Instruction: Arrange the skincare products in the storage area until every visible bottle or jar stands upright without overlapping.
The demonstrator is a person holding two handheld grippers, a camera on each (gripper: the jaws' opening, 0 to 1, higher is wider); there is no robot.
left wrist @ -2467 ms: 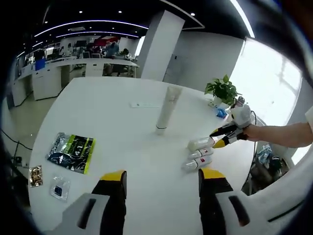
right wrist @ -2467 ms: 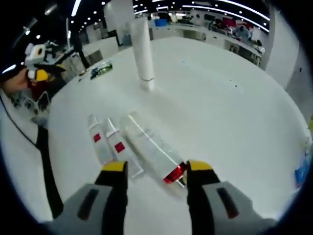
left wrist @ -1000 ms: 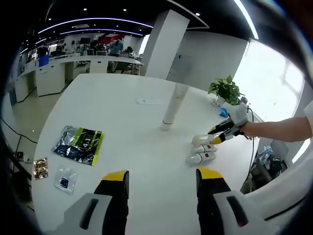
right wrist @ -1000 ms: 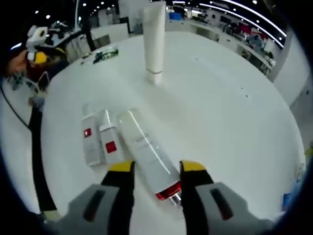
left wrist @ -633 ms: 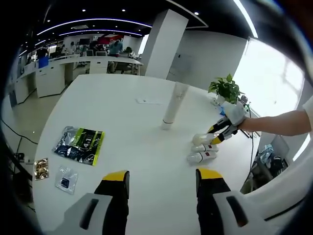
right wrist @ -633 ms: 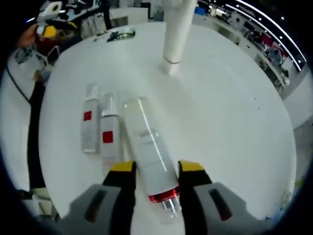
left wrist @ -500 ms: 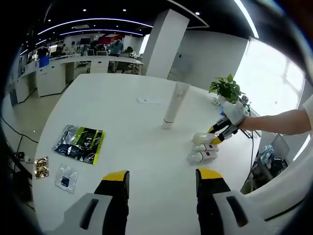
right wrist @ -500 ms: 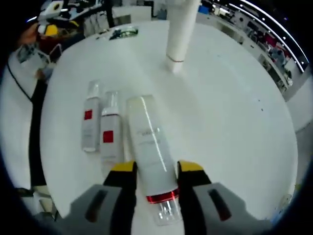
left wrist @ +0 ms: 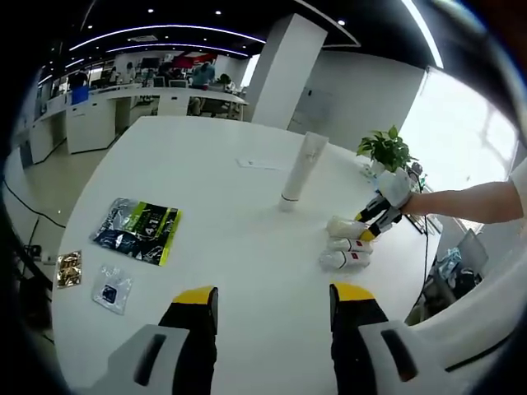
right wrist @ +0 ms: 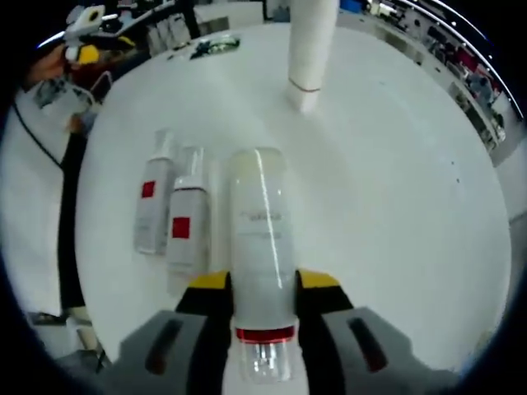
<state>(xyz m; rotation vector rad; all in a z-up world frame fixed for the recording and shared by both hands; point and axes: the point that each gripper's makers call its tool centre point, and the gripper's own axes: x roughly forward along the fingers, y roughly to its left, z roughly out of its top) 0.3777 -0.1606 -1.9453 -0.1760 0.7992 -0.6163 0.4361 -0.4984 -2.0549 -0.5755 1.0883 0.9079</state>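
Right gripper (right wrist: 262, 284) clamped on big clear bottle (right wrist: 262, 239), lying flat on white table (right wrist: 395, 206), red band near the jaws. Two small red-labelled bottles (right wrist: 170, 216) flat just beside it, side by side. Tall white tube (right wrist: 310, 49) upright farther back. Left gripper (left wrist: 272, 300) wide open, holding nothing, over table; foil packets (left wrist: 136, 231) off left.

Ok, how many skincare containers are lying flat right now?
3: the large bottle between the right tongs, and two small red-label bottles beside it. The tube stands upright.
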